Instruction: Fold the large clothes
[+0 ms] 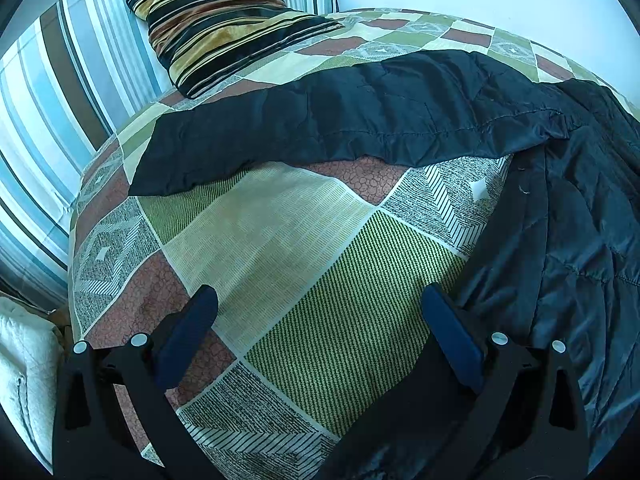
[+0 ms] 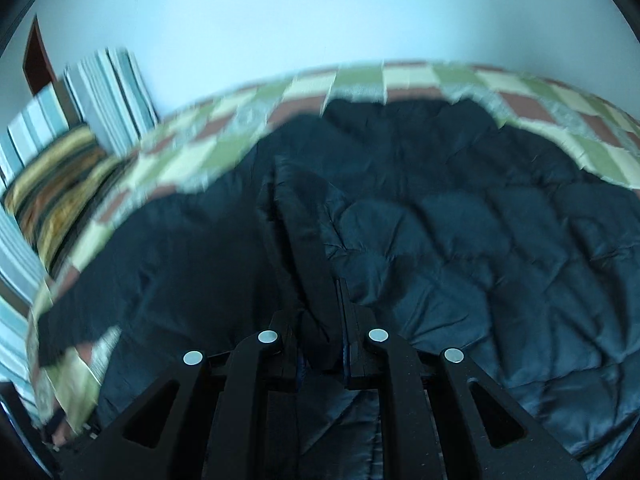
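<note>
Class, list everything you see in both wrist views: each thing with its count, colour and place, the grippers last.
Black quilted padded jacket: one, black, spread across the bed, sleeve stretched out.
Patchwork bedspread: one, green, cream, brown and grey squares, covering the bed.
Striped velvet cushion: one, black, gold and brown, at the bed's far corner.
Striped curtain: one, blue, white and brown, beside the bed.
Wall: white, behind.
Left gripper: open, above the bedspread.
Right gripper: shut on a jacket fold.

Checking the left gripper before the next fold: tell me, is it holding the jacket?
No, the left gripper stands open over the bedspread, nothing between its fingers.
</note>
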The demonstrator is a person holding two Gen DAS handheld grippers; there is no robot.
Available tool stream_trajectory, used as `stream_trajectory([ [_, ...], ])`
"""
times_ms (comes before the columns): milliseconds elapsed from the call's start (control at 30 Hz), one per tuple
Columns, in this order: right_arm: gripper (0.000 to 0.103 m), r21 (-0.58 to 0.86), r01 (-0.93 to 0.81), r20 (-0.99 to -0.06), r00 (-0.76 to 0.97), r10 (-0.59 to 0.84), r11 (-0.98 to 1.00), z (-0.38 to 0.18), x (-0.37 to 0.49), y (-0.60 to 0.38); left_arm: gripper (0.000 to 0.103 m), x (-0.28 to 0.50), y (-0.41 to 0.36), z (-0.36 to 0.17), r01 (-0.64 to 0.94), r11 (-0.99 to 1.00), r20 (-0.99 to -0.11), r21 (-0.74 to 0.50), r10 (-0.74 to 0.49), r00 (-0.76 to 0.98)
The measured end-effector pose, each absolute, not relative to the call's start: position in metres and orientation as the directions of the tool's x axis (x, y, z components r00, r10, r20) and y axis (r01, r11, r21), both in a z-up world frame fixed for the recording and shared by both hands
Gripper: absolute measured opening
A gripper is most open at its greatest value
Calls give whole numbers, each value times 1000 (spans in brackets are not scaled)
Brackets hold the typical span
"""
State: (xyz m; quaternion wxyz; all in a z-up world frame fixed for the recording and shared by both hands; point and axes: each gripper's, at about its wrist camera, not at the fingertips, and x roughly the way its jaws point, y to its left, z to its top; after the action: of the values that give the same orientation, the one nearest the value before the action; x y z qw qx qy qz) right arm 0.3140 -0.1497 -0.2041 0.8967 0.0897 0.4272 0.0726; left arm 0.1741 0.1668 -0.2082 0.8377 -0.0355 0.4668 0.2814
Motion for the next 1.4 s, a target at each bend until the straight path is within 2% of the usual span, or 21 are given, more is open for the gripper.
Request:
stream_trajectory([
  [100,14,205,-60,-788,582,201,977,-220,316,-143,101,174,167,-208,-504,838,-800,208,442,405],
  [200,20,203,-68,-795,570,205,977,-221,316,-139,101,174,167,-208,-503,838,-800,210,443,405],
  [300,43,240,-106,-781,569,257,965,-211,309,-137,101,174,167,-208,-504,838,-801,207,441,405],
  [333,46,251,-123,-774,571,275,960,-206,302,-136,101,174,168,-208,-504,839,-801,206,440,405],
  [500,46,267,-151,-717,629,301,952,-170,262,-160,101,174,168,-208,-505,837,-800,208,443,405],
  [567,46,237,-100,-697,675,241,966,-155,246,-189,101,174,168,-208,-506,837,-799,211,445,404],
  [633,46,175,5,-689,715,118,985,-145,235,-228,101,174,167,-208,-506,836,-798,213,448,404],
  [733,46,34,243,-691,707,-153,970,-144,227,-294,101,174,166,-208,-506,834,-795,218,453,404],
  [800,46,-5,370,-707,656,-265,929,-152,226,-336,101,174,166,-208,-507,833,-793,221,456,403],
  [900,46,16,456,-754,591,-288,890,-175,227,-381,101,174,165,-208,-507,831,-789,230,464,402],
  [1033,47,6,470,-792,540,-283,882,-203,233,-401,101,175,163,-208,-505,828,-784,245,475,399],
  [1167,57,-41,470,-811,499,-304,882,-228,242,-399,101,176,161,-208,-503,824,-779,259,487,395],
  [1400,71,-11,502,-799,516,-310,865,-237,238,-408,101,176,160,-208,-503,825,-782,256,483,394],
])
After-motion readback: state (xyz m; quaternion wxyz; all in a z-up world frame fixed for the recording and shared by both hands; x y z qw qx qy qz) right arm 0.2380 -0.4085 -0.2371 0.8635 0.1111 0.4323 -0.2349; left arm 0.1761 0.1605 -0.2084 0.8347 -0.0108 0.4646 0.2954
